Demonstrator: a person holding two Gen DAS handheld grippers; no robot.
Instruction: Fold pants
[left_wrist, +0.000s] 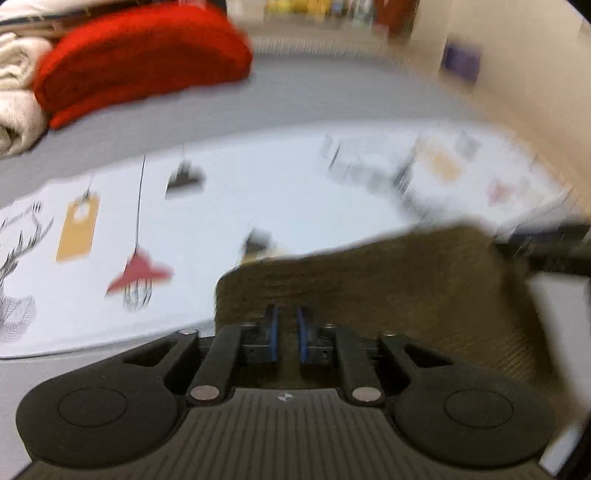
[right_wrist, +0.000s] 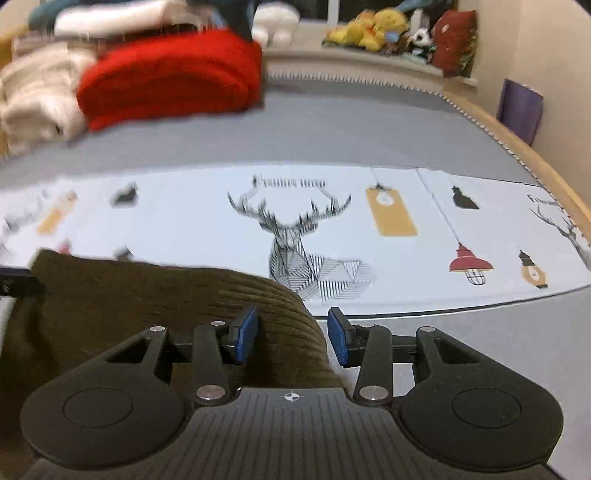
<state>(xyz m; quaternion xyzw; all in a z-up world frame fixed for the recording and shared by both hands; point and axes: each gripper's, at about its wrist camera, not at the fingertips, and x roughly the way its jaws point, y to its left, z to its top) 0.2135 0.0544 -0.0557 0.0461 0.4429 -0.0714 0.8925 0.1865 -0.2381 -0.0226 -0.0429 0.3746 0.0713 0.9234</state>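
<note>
Olive-brown corduroy pants (left_wrist: 388, 273) lie bunched on a white printed sheet (left_wrist: 258, 192) spread over a grey bed. My left gripper (left_wrist: 287, 317) is shut on the pants' near edge, its blue pads close together with the cloth pinched between them. In the right wrist view the same pants (right_wrist: 147, 295) bulge up at the lower left. My right gripper (right_wrist: 291, 332) holds a thick fold of them between its blue pads, which stand fairly wide apart. A dark gripper part (left_wrist: 546, 251) shows at the pants' far right edge in the left wrist view.
A folded red blanket (right_wrist: 173, 70) and white blankets (right_wrist: 37, 96) are piled at the bed's far left. Plush toys (right_wrist: 373, 27) sit on the sill behind. A purple bag (right_wrist: 519, 110) leans on the right wall by the wooden bed edge (right_wrist: 535, 158).
</note>
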